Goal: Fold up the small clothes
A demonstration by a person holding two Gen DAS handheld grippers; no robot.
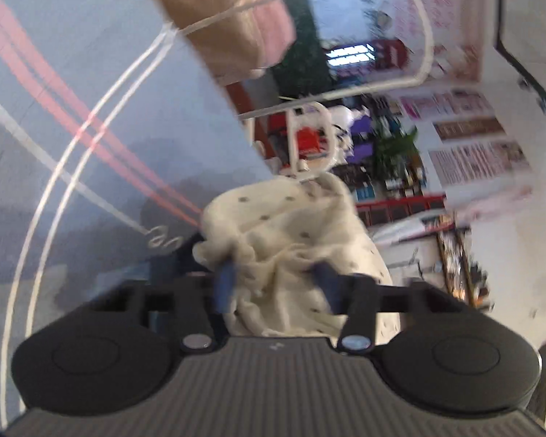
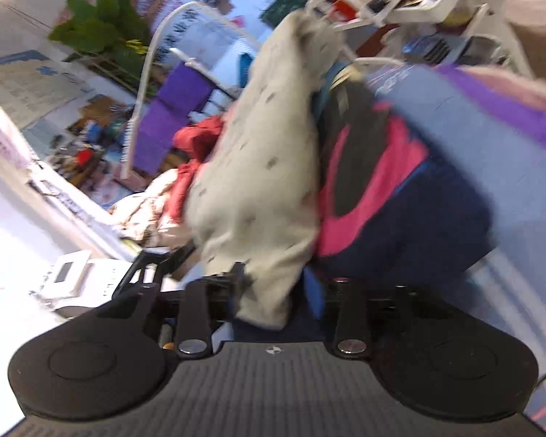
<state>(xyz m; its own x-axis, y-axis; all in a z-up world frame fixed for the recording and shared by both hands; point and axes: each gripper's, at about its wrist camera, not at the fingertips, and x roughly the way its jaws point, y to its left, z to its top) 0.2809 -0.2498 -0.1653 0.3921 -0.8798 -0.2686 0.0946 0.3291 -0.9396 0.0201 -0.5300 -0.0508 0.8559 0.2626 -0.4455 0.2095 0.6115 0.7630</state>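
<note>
Both my left tool (image 1: 276, 284) and right tool (image 2: 273, 291) pinch the cream dotted garment (image 1: 291, 233), lifting it off the table (image 1: 72, 109) to spread it for folding.

We see a cream cloth (image 1: 291, 233) with small dark dots on it. The same cloth (image 2: 258, 167) looks cream with little grey marks from our right camera. Beside it is a pink, black and dark blue garment (image 2: 386, 182). The tabletop (image 1: 91, 127) is pale blue-grey with pink and white lines. Our grippers are black.
</note>
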